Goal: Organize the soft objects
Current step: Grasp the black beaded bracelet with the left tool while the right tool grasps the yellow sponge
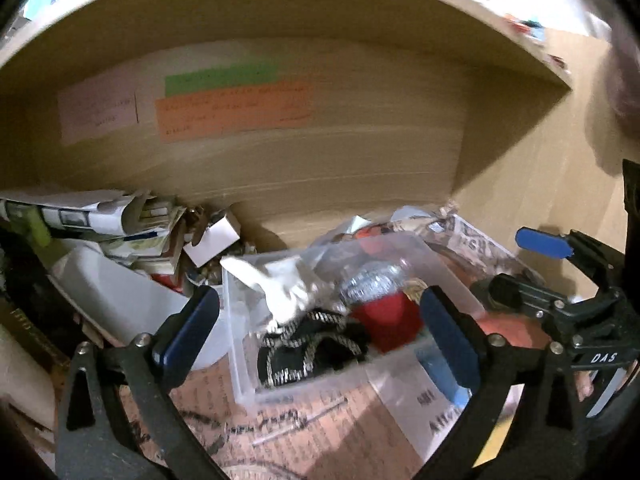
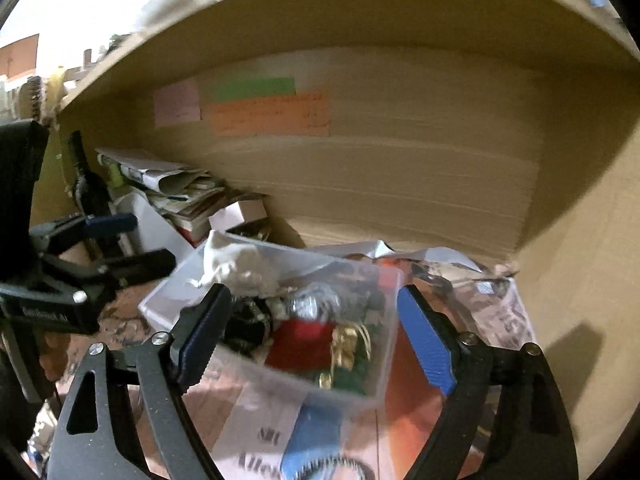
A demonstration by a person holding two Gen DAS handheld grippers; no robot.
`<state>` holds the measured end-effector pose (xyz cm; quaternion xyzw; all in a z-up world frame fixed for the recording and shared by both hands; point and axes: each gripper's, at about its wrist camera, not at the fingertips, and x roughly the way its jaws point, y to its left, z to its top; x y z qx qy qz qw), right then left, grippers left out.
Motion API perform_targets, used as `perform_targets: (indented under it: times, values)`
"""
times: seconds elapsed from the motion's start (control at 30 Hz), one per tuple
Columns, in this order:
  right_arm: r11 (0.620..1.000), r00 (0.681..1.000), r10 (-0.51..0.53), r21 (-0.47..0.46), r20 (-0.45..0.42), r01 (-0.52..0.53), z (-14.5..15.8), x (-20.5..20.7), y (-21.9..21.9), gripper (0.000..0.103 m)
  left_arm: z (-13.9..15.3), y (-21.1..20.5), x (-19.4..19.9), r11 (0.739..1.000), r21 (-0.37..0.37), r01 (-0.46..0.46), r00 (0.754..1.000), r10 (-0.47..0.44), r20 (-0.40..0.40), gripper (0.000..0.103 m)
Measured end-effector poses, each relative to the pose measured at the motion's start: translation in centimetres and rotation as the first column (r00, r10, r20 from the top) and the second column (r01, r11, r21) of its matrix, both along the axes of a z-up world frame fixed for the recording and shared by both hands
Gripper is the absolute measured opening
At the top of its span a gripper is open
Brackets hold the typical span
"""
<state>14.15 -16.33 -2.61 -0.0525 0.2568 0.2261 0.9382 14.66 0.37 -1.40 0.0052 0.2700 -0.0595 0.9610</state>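
A clear plastic box [image 1: 244, 380] sits on newspaper inside a wooden shelf compartment. It holds soft items: a white cloth [image 1: 280, 284], a black piece with silver trim [image 1: 308, 348], a red item [image 1: 386, 316] with a silver sequined top [image 1: 370, 280]. My left gripper [image 1: 318, 336] is open, its jaws straddling the box. My right gripper [image 2: 316, 340] is open too, spread around the same box [image 2: 376, 376]; the red item [image 2: 300, 344], white cloth [image 2: 236, 264] and a gold and green piece [image 2: 348, 356] show inside. The right gripper shows at the right of the left view [image 1: 560, 280].
A pile of papers and booklets [image 1: 112, 216] and a small white carton [image 1: 212, 240] lie at the back left. A dark bottle [image 2: 90, 184] stands at the far left. Coloured notes [image 1: 232, 108] are stuck on the back wall. The side wall [image 2: 580, 240] is close on the right.
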Motion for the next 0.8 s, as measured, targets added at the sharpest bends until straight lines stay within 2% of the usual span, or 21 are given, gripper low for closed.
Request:
perform_targets:
  times: [0.17,0.37,0.57,0.73,0.77,0.8]
  values:
    - [0.999,0.999,-0.032,0.002,-0.03,0.032,-2.0,-3.1,-1.1,0.089,-1.9,-0.4,-3.2,0.999,-0.008,0.035,0.999,-0.035,-0.03,0.103]
    - [0.998,0.988,-0.057,0.016,-0.142,0.06,-6.2,-6.1,-1.7,0.089,-5.2,-0.9,-5.9,0.999,0.015,0.051,0.994,-0.049,-0.094,0.103]
    - [0.998,0.967,-0.057,0.015,-0.247,0.062,-9.8,-7.6,-1.4,0.089,-8.3,-1.1,-7.4,0.998,-0.007,0.064,0.982,-0.064,-0.18,0.103]
    - [0.999,0.967,-0.052,0.004,-0.248,0.054,-11.2,-8.8,-0.9,0.079,-9.9,-2.2,-7.8,0.997,-0.01,0.071,0.972,-0.072,-0.224,0.103]
    - [0.998,0.969,-0.06,-0.001,-0.239,0.062,-11.2,-8.8,-0.9,0.074,-10.1,-2.5,-7.6,0.997,-0.014,0.073,0.969,-0.074,-0.235,0.103]
    - [0.997,0.971,-0.073,-0.008,-0.228,0.073,-11.2,-8.9,-1.0,0.065,-10.3,-2.8,-7.5,0.997,-0.019,0.077,0.966,-0.079,-0.245,0.103]
